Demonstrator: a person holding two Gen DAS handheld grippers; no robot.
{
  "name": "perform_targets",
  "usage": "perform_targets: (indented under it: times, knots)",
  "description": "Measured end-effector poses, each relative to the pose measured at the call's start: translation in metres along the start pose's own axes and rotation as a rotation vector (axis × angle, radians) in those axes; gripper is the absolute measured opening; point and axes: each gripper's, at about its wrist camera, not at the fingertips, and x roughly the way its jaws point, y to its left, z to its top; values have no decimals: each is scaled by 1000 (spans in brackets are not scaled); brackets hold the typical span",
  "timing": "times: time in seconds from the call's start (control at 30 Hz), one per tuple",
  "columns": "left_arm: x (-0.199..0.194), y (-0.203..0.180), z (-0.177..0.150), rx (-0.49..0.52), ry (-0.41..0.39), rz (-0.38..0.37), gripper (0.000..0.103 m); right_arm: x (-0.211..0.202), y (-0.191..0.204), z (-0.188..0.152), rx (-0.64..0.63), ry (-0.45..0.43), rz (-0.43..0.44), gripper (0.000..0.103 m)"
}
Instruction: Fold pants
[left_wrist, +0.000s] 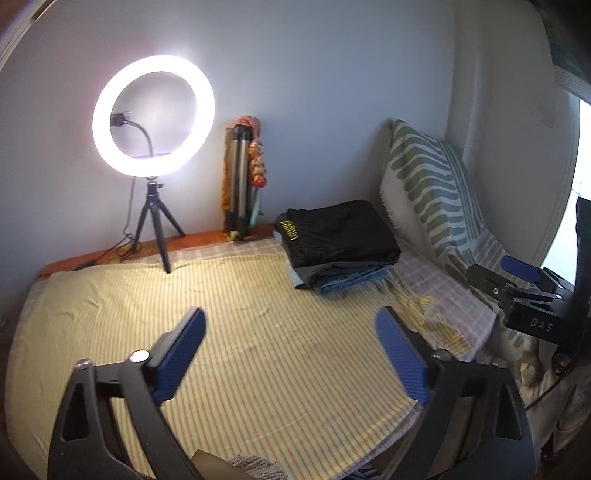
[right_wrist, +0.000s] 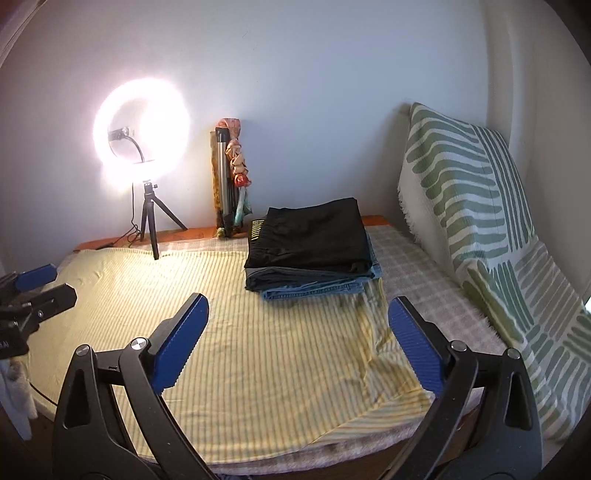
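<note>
Both the left gripper (left_wrist: 290, 354) and right gripper (right_wrist: 299, 345) are hanging with jaws apart, holding nothing, short of the folded pants (right_wrist: 310, 236). Reaching in carelessly risks nudging the stack askew. The black pants are lying squarely folded atop jeans (right_wrist: 321, 290), left of the striped cushion (right_wrist: 465, 184).

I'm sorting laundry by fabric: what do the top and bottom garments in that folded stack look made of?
Top black pants: smooth, thin, slightly sheened cloth with a yellow-printed waistband, probably a synthetic sports fabric. Bottom blue garment: faded mid-blue with a thick stitched edge, most likely denim. Neither weave is sharp enough to be sure.
</note>
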Motion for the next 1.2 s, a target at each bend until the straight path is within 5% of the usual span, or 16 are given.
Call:
perform_targets:
  times: [0.43,1.2]
  knots:
    - [-21,-4,-6,4,-75,56,102,-10,8,-7,21,-7,24,103]
    - [-26,-12,-6,3,-54,24,102,-13,8,-6,28,-19,34,103]
